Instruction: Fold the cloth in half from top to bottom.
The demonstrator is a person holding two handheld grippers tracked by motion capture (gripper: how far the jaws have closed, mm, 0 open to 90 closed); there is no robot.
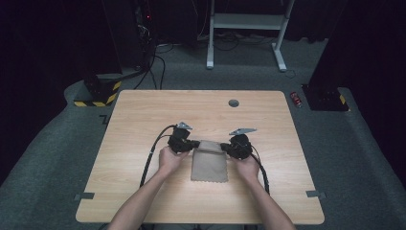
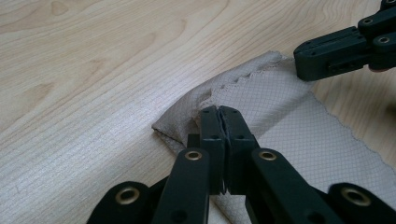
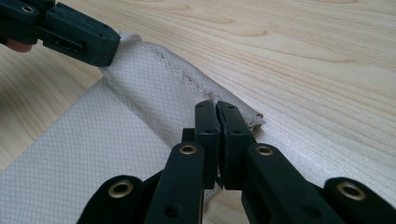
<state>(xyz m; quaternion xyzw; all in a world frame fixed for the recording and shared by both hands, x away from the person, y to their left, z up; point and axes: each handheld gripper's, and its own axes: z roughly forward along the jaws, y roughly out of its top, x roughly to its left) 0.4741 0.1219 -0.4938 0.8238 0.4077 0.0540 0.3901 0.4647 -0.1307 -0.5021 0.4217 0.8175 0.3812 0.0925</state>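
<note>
Pinching the far edge of the beige cloth (image 1: 209, 161) at both corners, you have it set up for a fold toward yourself. Your left gripper (image 1: 190, 144) has its jaws clamped together on the cloth's far left corner, and your right gripper (image 1: 226, 147) is clamped the same way on the far right corner; in each gripper view the black jaws meet with fabric caught between them. Holding both corners at once keeps that edge taut and level, so the fold should come over straight rather than skewed.

The cloth lies flat on the wooden table (image 1: 143, 115), near its middle and just ahead of your hands, with its near edge closest to you. Only the pinched far edge is lifted off the wood, curling up into a soft ridge between the two grippers.

Up close the cloth (image 2: 299, 135) is thin and limp, woven with a fine grid pattern, and its border (image 3: 175, 70) is cut in small zigzag teeth. Fabric this light will likely sag in the middle if you spread the grippers unevenly, so keep them level with each other. Beyond the cloth the table shows pale, smooth wood grain, with a small round grey cap (image 1: 233, 102) set toward its far edge.
</note>
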